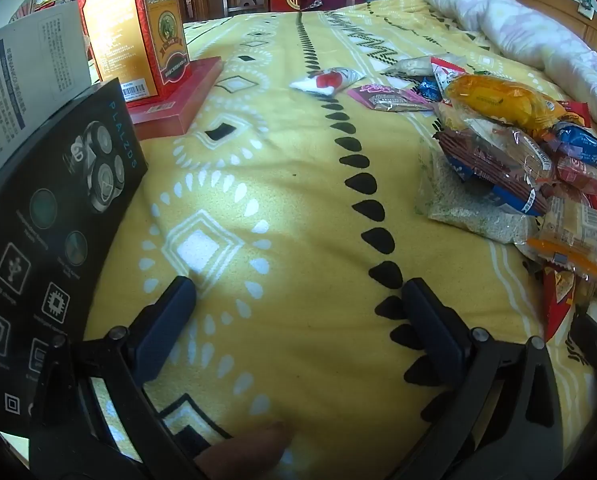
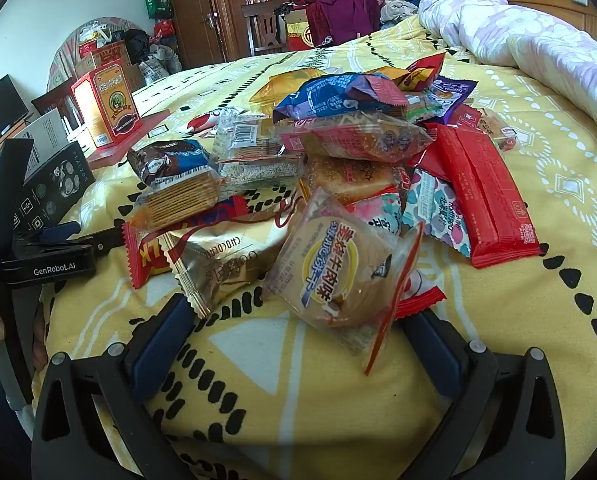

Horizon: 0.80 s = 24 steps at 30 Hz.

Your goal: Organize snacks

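The right gripper [image 2: 298, 344], jaws spread wide and empty, sits just short of the round biscuit pack [image 2: 338, 268] at its twelve o'clock, the heap's nearest piece. The left gripper [image 1: 298, 312], equally spread, faces bare bedspread [image 1: 282, 184]; the snack pile [image 1: 518, 152] lies at its two o'clock, so the right is nearer.

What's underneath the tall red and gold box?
The tall red and gold box stands upright on a flat red box lying on the yellow bedspread. Whatever lies beneath the flat box is hidden.

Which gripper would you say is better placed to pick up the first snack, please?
Right: the open right gripper faces the round biscuit packet directly, while the left gripper faces bare bedspread.
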Tool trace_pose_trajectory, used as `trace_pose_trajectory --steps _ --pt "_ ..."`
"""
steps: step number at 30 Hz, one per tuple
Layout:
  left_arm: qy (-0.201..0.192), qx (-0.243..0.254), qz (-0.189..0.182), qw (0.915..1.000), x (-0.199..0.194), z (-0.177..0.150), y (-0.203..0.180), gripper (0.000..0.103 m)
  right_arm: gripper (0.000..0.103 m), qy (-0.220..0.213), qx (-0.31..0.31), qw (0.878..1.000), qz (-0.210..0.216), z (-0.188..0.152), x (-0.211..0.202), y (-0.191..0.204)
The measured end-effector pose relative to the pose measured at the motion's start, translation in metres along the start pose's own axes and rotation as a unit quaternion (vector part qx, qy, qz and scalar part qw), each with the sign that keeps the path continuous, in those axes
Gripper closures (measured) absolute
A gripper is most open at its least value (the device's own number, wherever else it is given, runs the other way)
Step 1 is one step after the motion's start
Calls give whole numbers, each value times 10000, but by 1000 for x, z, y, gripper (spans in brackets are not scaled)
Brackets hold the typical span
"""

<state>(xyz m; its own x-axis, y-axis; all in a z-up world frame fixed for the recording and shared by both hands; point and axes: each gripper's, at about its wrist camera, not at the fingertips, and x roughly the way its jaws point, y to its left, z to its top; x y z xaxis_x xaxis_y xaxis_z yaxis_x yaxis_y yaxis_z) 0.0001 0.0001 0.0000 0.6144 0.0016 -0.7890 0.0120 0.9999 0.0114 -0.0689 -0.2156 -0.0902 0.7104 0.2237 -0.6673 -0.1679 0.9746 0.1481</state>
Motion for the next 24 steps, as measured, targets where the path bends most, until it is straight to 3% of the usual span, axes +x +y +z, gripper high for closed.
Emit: trace_pose_trajectory --steps 24 --pt "8 -21 -25 10000 5 0 -3 0 0 -13 -4 10000 -1 0 0 0"
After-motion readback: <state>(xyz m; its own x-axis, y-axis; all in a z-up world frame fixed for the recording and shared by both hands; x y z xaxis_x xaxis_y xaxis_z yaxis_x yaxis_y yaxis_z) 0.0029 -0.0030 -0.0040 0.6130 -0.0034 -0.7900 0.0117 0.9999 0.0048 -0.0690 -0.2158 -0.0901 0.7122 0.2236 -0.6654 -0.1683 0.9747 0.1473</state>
